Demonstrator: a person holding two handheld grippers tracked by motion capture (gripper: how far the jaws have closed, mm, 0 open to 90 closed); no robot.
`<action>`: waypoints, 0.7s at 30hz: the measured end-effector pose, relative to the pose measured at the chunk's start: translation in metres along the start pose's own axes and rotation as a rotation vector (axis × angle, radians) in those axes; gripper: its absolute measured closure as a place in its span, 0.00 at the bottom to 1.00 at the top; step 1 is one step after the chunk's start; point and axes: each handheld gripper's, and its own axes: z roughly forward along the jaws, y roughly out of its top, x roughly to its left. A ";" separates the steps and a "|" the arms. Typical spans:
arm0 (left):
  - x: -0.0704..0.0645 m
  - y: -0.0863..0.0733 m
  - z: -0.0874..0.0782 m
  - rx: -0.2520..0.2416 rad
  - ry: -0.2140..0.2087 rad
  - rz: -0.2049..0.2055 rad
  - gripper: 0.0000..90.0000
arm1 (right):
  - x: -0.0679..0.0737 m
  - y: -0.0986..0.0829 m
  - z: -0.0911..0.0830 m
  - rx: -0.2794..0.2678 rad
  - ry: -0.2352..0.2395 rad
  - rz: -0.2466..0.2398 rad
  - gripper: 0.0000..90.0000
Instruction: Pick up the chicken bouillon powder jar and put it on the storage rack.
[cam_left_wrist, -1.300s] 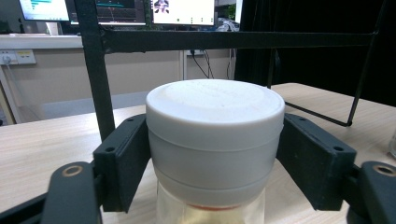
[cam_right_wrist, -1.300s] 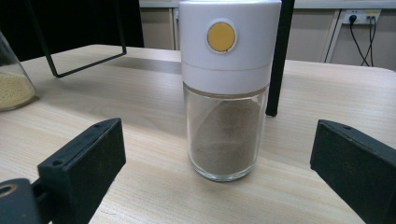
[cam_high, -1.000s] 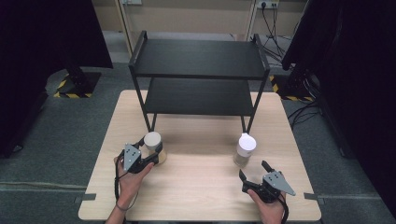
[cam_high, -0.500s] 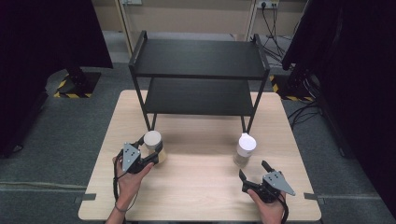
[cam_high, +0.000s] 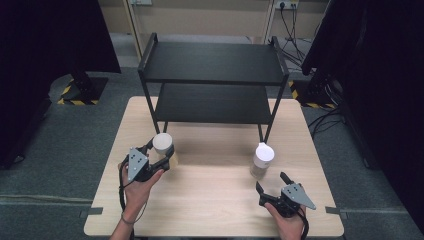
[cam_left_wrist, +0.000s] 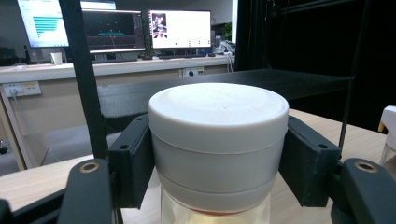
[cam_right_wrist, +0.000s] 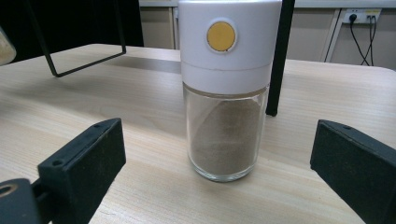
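Left gripper view: jaws around white-capped jar (cam_left_wrist: 218, 140)

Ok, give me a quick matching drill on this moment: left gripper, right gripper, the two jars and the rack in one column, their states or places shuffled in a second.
Things:
1. left gripper
2. right gripper
3. jar with yellow dot
4. rack

States or places:
A. stands free on the table, brown powder inside
B. open, jaws wide apart short of a jar
C. black, two shelves, at the far side of the table
D. shut on the white-capped jar

Pairs: 1-D, 2-B, 3-A, 4-C
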 end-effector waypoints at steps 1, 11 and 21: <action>0.000 0.003 0.001 -0.008 -0.001 -0.002 0.37 | 0.000 0.000 0.000 0.000 0.000 0.000 0.04; -0.001 0.021 0.007 -0.040 0.004 0.011 0.37 | 0.000 0.000 0.000 0.002 0.001 0.005 0.04; 0.000 0.043 0.015 -0.083 0.010 0.019 0.37 | -0.001 0.001 0.001 0.004 0.001 0.007 0.04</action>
